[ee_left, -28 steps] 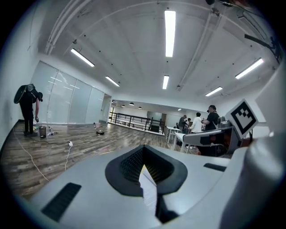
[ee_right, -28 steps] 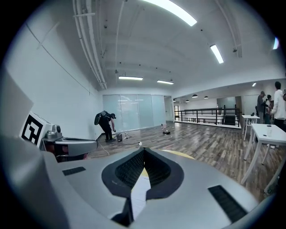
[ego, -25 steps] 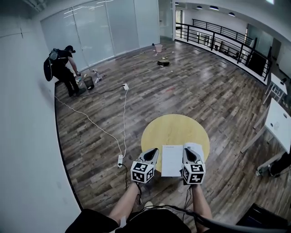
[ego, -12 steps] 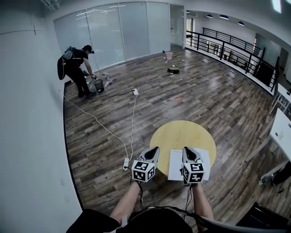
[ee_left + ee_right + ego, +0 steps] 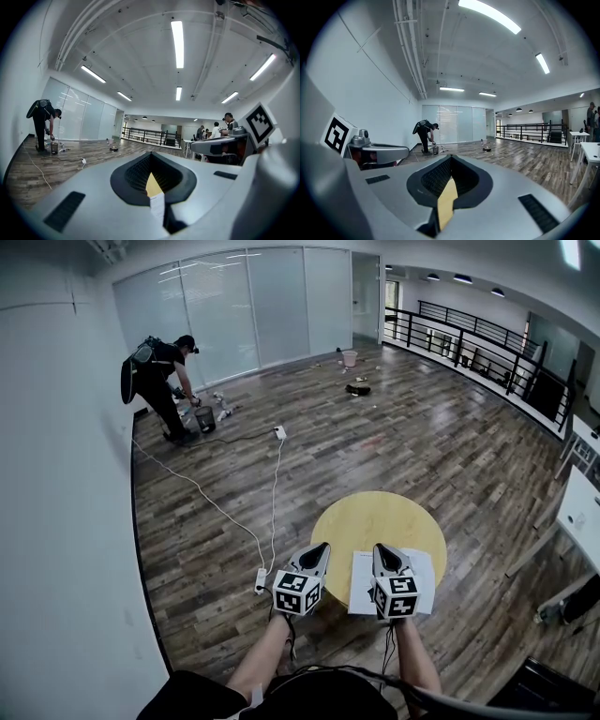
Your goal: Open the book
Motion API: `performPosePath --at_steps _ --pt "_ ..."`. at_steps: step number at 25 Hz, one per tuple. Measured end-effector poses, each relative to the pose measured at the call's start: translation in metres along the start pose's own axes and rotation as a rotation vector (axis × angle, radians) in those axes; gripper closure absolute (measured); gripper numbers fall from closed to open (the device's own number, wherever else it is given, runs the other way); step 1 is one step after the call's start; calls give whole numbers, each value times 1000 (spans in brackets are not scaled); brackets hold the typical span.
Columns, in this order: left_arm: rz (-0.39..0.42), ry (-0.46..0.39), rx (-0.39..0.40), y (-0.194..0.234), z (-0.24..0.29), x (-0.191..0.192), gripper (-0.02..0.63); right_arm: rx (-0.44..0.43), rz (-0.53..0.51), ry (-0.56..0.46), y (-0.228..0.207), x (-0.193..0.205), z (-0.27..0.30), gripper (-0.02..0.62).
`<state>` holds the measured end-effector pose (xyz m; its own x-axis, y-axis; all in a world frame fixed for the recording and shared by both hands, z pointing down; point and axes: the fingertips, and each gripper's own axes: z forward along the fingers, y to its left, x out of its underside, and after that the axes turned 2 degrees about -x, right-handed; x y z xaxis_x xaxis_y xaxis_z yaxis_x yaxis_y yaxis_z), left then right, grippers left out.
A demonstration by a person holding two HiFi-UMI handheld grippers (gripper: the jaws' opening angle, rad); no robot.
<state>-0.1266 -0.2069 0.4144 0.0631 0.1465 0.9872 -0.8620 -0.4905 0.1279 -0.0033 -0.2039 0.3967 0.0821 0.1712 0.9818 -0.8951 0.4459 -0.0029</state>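
both forearms reach forward side by side, with the left gripper (image 5: 321, 547) and right gripper (image 5: 382, 548) held roughly level over the near edge of the round yellow table (image 5: 375, 517). each has its 2 jaws closed together, gripping nothing. the book (image 5: 360, 583) lies open and flat at that edge, white pages up, partly hidden by the right gripper.

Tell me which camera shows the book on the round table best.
The head view: the book, white pages up, lies on the yellow table, partly behind the right tongs. The left gripper view catches only a white sliver of the book; the right gripper view shows only yellow tabletop.
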Motion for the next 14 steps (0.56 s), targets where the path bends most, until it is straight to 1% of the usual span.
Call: performPosePath --at_steps 8,14 --pt "2 -5 9 3 4 1 607 4 -9 2 0 3 5 591" --pt "5 -8 8 2 3 -6 607 -3 -3 -1 2 -3 4 591"
